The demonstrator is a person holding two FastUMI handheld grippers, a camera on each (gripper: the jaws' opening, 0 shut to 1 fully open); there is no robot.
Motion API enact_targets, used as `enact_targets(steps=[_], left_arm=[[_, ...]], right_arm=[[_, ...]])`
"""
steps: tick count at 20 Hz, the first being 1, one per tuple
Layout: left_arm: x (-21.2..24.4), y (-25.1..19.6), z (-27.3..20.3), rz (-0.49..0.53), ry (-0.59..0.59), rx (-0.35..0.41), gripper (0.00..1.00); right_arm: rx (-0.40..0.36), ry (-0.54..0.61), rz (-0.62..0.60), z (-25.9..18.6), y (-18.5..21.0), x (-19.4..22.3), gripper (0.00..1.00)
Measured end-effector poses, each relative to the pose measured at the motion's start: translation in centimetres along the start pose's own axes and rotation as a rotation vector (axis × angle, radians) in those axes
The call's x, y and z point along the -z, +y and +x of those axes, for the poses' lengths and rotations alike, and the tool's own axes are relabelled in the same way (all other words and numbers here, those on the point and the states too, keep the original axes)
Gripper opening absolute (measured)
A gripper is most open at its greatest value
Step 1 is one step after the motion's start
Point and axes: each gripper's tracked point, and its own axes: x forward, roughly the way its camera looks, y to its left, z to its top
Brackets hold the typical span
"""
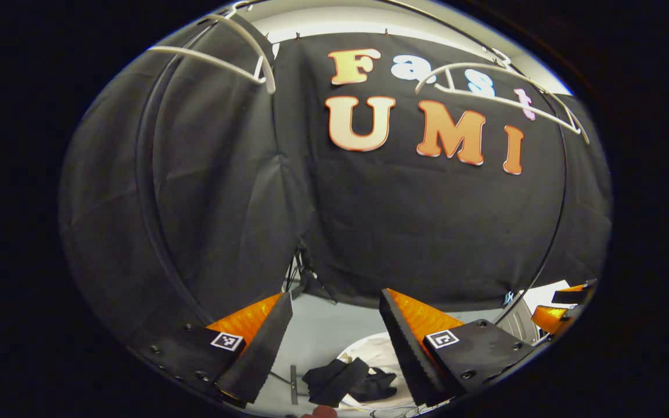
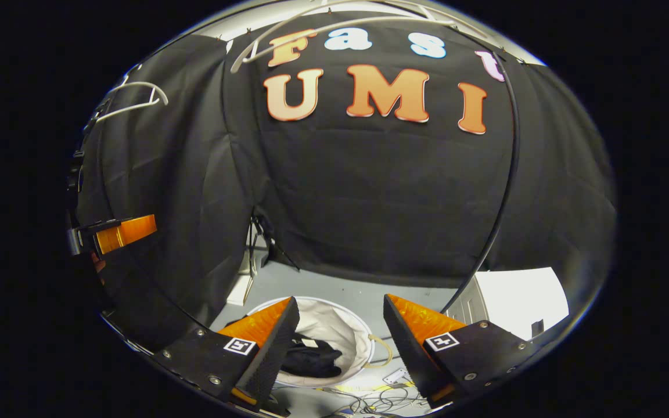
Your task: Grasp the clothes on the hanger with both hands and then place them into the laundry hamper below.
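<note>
Left tool [image 1: 334, 337], right tool [image 2: 340, 339] apart, unloaded; clothes [image 2: 309, 357] inside hamper [image 2: 334, 325] rim.

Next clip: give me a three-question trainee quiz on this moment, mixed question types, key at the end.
1. True or false: dark clothes lie inside the hamper.
2. The left gripper and right gripper are: A) both open, holding nothing; B) both shut on clothes; C) one open, one shut.
3. Fill in: the white hangers up top carry ____ clothes.

Key: 1 true; 2 A; 3 no.
</note>
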Motion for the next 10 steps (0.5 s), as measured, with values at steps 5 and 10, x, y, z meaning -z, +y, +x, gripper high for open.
enact_targets(steps=[5, 10], left_arm=[[-5.6, -0.7, -2.7, -0.042, -0.102, 0.037, 0.97], [-10.7, -1.2, -4.6, -0.028, -0.210, 0.044, 0.94]], right_arm=[[0.018, -0.130, 0.064, -3.7, -2.4, -6.4, 0.91], [0.111, -0.277, -0.023, -8.5, -6.0, -12.7, 0.90]])
